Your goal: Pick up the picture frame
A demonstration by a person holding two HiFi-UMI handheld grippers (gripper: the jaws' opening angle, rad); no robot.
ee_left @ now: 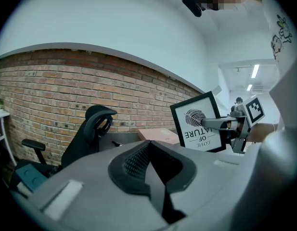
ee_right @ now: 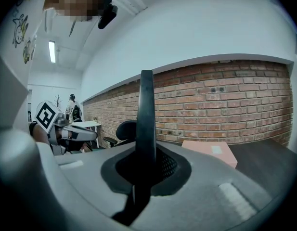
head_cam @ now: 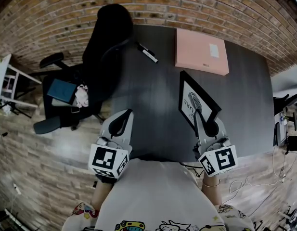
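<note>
The picture frame (head_cam: 196, 101) is black with a white print, and it is held tilted over the right side of the dark table (head_cam: 153, 105). My right gripper (head_cam: 200, 116) is shut on its lower edge. In the right gripper view the frame's edge (ee_right: 147, 114) rises as a thin black bar from between the jaws of the right gripper (ee_right: 144, 166). The left gripper view shows the frame's (ee_left: 199, 123) printed face, with the right gripper (ee_left: 219, 124) clamped on its side. My left gripper (head_cam: 126, 114) hovers at the table's near left, shut with nothing in it; its jaws (ee_left: 150, 152) meet.
A flat pink box (head_cam: 202, 52) lies at the table's far right. A black marker (head_cam: 147, 52) lies near the far middle. A black office chair (head_cam: 107, 37) stands at the table's left, before a brick wall (head_cam: 66, 13). A white shelf (head_cam: 6, 81) stands at far left.
</note>
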